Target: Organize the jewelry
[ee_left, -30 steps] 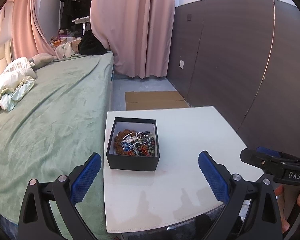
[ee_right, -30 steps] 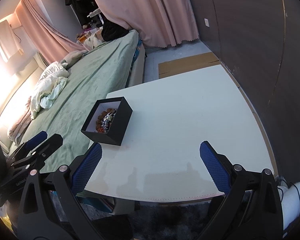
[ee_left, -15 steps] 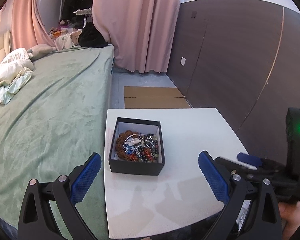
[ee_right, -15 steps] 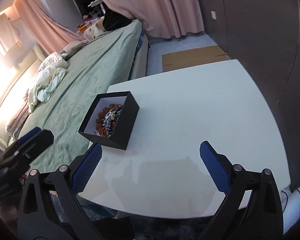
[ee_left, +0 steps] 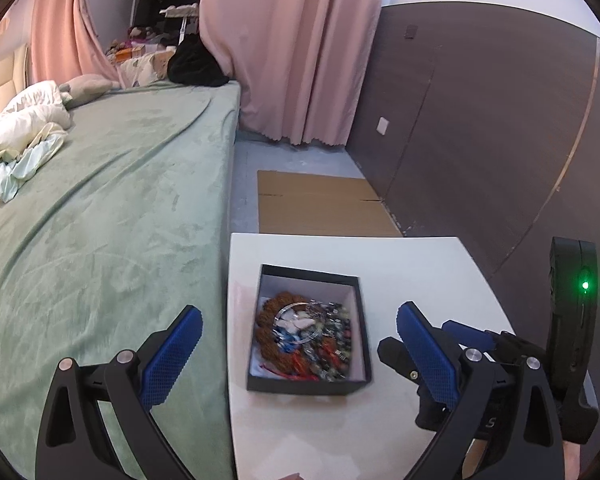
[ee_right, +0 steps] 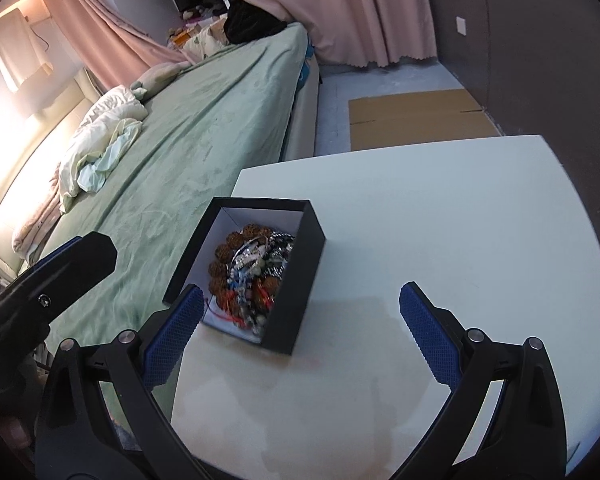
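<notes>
We read the scene from the left: the green bed (ee_left: 100, 208) lies alongside the white counter (ee_right: 440, 240), and our left tool (ee_left: 296, 344) now hangs lower and nearer than it did a second ago, so that the black box (ee_left: 308, 330) sits between its two blue fingers instead of well ahead of them; its fingers stand wide apart and grip nothing. The box stands open-topped near the counter's bed-side edge, and the jewelry (ee_left: 306, 334) lies heaped inside it: a ring of brown beads, a clear bangle, and dark, blue and red pieces tangled together; nothing of it lies on the bare counter. Further right, our right tool (ee_right: 298, 312) has likewise closed in over that second; the box, once far off on its left, now reaches its left finger (ee_right: 172, 336), and its fingers too are spread wide and empty. We judge that both tools are converging on the box; whether to lift pieces out for sorting, or having just laid them in, the heap alone cannot settle.
</notes>
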